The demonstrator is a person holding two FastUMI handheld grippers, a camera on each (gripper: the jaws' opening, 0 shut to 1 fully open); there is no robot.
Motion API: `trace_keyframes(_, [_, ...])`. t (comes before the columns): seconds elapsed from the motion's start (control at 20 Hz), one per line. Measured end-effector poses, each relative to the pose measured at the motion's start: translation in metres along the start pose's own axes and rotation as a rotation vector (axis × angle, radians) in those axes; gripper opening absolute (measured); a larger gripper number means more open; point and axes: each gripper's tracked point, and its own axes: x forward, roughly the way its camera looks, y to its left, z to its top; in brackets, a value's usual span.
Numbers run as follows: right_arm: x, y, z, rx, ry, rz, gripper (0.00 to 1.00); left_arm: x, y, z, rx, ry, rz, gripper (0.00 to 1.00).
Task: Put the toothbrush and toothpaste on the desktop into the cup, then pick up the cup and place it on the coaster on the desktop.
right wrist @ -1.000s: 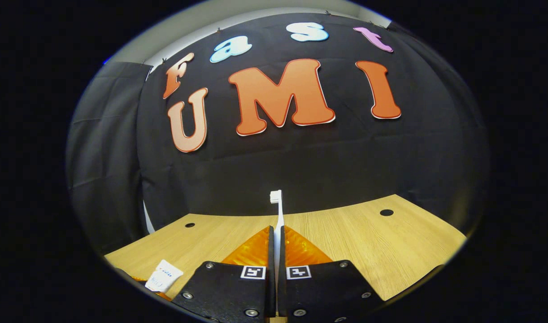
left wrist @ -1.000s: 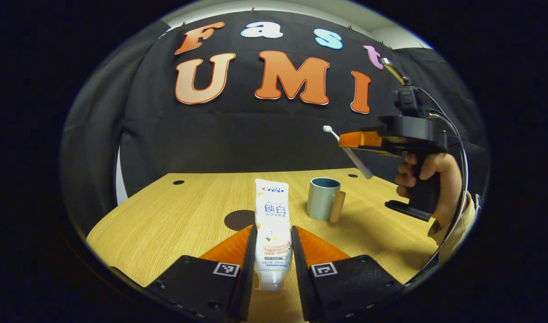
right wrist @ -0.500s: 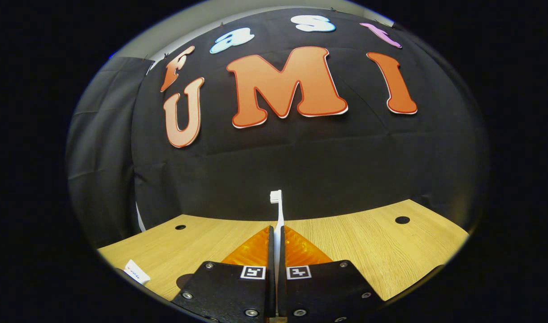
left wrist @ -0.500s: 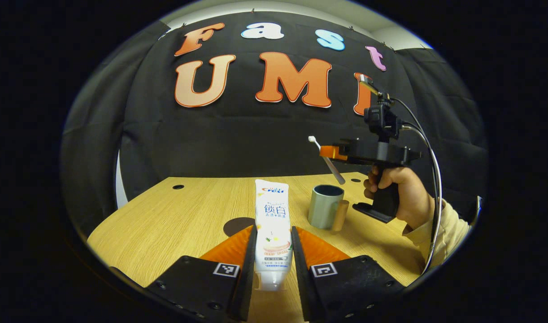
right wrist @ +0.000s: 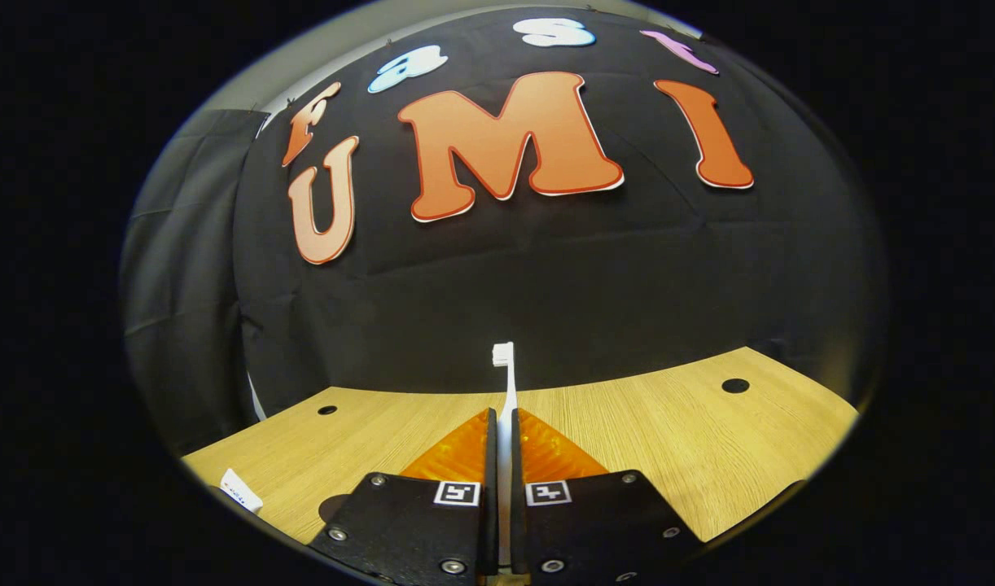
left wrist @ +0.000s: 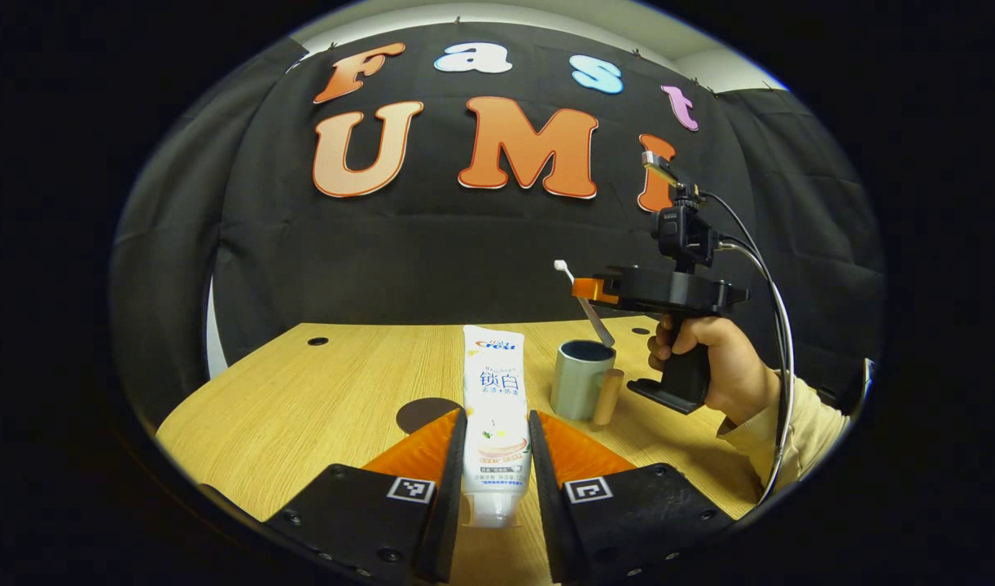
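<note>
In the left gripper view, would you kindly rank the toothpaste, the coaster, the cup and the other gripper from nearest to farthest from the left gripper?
1. Toothpaste: between the left gripper's own fingers.
2. Coaster: dark disc on the desktop just ahead, slightly left.
3. Cup: farther ahead, to the right.
4. Right gripper: above the cup, holding the toothbrush; too close to the cup to rank apart confidently.

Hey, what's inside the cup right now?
Toothbrush, held by the right gripper, has its handle end at the cup rim; whether it's inside is unclear. The cup's interior is hidden.
</note>
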Motion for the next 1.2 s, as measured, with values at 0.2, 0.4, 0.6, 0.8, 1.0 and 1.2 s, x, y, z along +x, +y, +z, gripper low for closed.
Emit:
trace_keyframes(0.2, [-0.001,0.001,-0.006,-0.007,0.013,-0.005,0.07,-0.001,-0.001,-0.003,-0.004,0.016,-0.003,0.43])
trace_keyframes(0.4, [-0.008,0.006,-0.006,-0.018,0.009,0.005,0.07,0.003,0.0,-0.001,-0.01,0.009,0.01,0.43])
trace_keyframes(0.6, [-0.034,0.008,0.013,-0.07,-0.053,0.023,0.37,0.011,-0.001,0.005,-0.009,-0.006,0.018,0.43])
trace_keyframes(0.8, [-0.076,-0.012,0.037,-0.171,-0.155,-0.011,0.89,0.025,-0.008,0.015,-0.008,-0.026,0.01,0.45])
trace_keyframes(1.0, [-0.116,-0.045,0.042,-0.246,-0.212,-0.072,0.97,0.039,-0.019,0.023,0.023,-0.02,-0.016,0.43])
trace_keyframes(1.2, [-0.144,-0.079,0.023,-0.281,-0.191,-0.118,0.98,0.053,-0.035,0.03,0.027,-0.02,-0.036,0.43])
